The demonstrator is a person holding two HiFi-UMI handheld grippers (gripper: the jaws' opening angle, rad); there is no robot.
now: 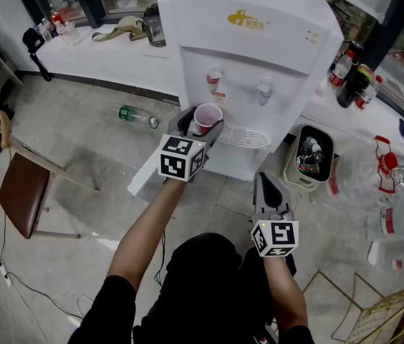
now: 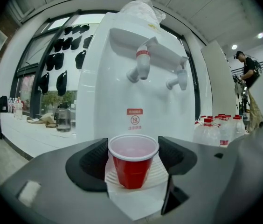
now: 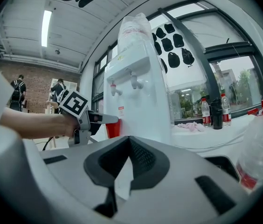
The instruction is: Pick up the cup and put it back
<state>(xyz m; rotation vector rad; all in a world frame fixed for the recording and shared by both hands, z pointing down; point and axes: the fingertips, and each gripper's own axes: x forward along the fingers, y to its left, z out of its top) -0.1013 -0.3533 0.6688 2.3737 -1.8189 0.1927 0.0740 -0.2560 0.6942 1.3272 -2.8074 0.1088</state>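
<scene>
A red plastic cup (image 1: 205, 118) with a white inside sits between the jaws of my left gripper (image 1: 203, 125), which is shut on it. It is held in front of the white water dispenser (image 1: 248, 41), just below the red tap (image 1: 215, 81). In the left gripper view the cup (image 2: 133, 160) stands upright over the ribbed white drip tray (image 2: 157, 171); I cannot tell whether it rests on the tray. My right gripper (image 1: 268, 192) hangs lower and nearer to me, shut with nothing in it; in its own view the right gripper (image 3: 127, 143) has its jaws closed together.
A bin (image 1: 309, 156) full of bottles stands right of the dispenser. Water jugs (image 1: 395, 185) crowd the floor at the right. A green bottle (image 1: 136, 115) lies on the floor at the left, and a brown chair (image 1: 26, 192) stands further left.
</scene>
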